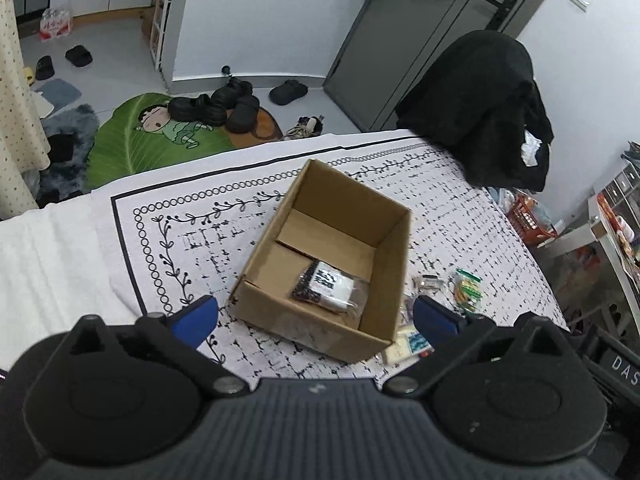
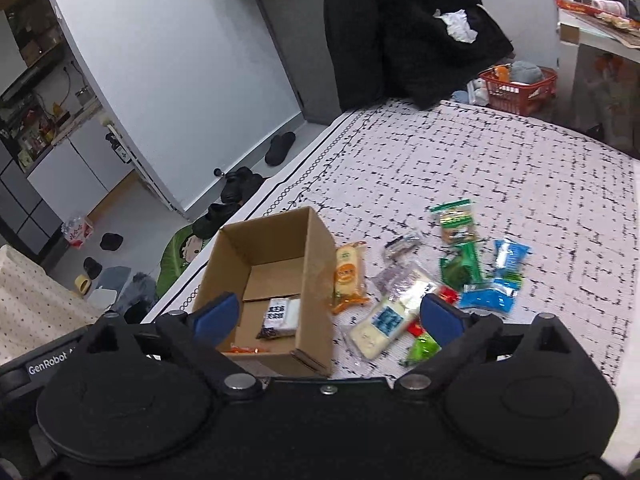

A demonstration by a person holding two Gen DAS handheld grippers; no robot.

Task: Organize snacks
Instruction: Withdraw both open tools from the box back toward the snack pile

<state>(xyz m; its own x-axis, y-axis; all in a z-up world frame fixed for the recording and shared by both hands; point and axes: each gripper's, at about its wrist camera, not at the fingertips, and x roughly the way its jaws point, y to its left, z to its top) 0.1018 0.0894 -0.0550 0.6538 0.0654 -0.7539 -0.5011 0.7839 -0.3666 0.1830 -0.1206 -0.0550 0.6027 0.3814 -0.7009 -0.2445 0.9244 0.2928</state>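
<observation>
The cardboard box (image 2: 276,280) stands open on the patterned cloth of the worktop (image 2: 500,168), and it serves as the landmark here. Inside it, against the near wall, lies a clear packet with a dark-and-white label (image 2: 280,316), and a small orange wrapper (image 2: 244,349) sits in the near corner. The rest of the snacks lie loose just right of the box: an orange-printed packet (image 2: 349,276) touching or nearly touching its right wall, a long pale packet with a blue label (image 2: 390,320) beyond that, then green packets (image 2: 460,266) and blue packets (image 2: 498,280) farther right.

The left hand-held gripper (image 1: 316,316) hovers above the box with its jaws spread wide and nothing between them. The right hand-held gripper (image 2: 326,314) is likewise wide open and empty, hanging over the box's right wall and the nearest loose packets.

The risks appear to lie in the pick itself. The packets overlap in a heap, so closing on the pale one could drag a neighbour along or pinch two at once. Slick film may slip from the pads if gripped at an edge. The box looks light and is not held down; a finger catching its right wall could shove or tip it. The two grippers sit close together over the box, so they could knock each other.
</observation>
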